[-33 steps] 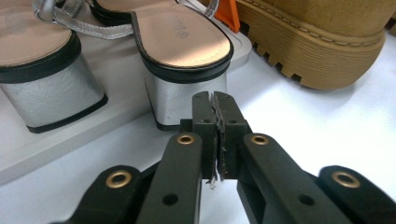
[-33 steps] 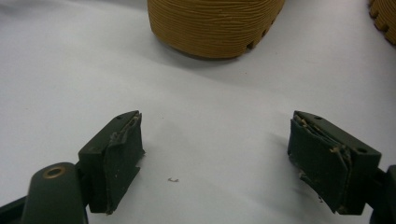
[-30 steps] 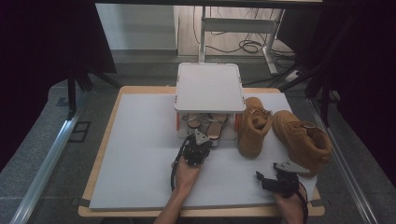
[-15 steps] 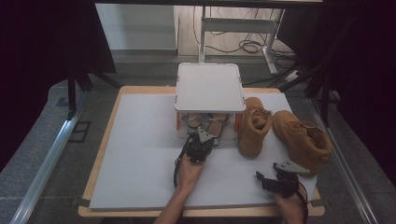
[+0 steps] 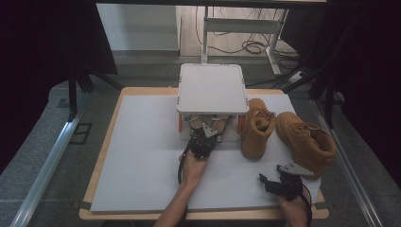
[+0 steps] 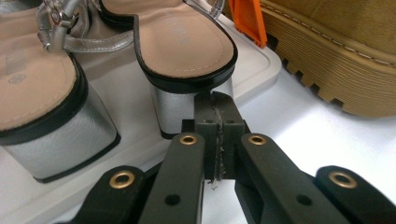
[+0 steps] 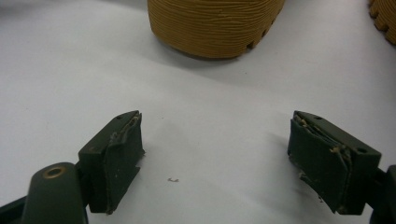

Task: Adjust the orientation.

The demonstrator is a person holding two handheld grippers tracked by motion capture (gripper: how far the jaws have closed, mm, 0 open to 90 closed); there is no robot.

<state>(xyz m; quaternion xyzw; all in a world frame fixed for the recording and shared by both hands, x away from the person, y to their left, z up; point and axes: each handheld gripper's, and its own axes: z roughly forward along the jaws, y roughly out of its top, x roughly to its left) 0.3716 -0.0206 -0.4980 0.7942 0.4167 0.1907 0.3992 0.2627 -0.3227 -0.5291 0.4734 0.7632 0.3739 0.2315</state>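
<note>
A pair of silver block-heel sandals (image 5: 208, 124) stands on the lower shelf of a white rack (image 5: 213, 87). My left gripper (image 5: 204, 137) is right in front of them. In the left gripper view its jaws are shut with nothing between them, and the left gripper (image 6: 215, 100) has its tips at the silver heel of the right-hand sandal (image 6: 187, 44); contact is unclear. The other sandal (image 6: 32, 88) stands beside it. My right gripper (image 5: 276, 182) rests low near the table's front right, and in its own view the right gripper (image 7: 219, 158) is open over bare white table.
Two tan boots stand right of the rack: one (image 5: 255, 127) close beside it, the other (image 5: 307, 142) farther right, just beyond my right gripper. An orange rack post (image 6: 247, 18) and a boot sole (image 6: 336, 60) sit close to my left gripper. The white mat (image 5: 142, 156) covers the table.
My left gripper has edged slightly forward toward the sandals under the rack. The right gripper and the boots have not moved.
</note>
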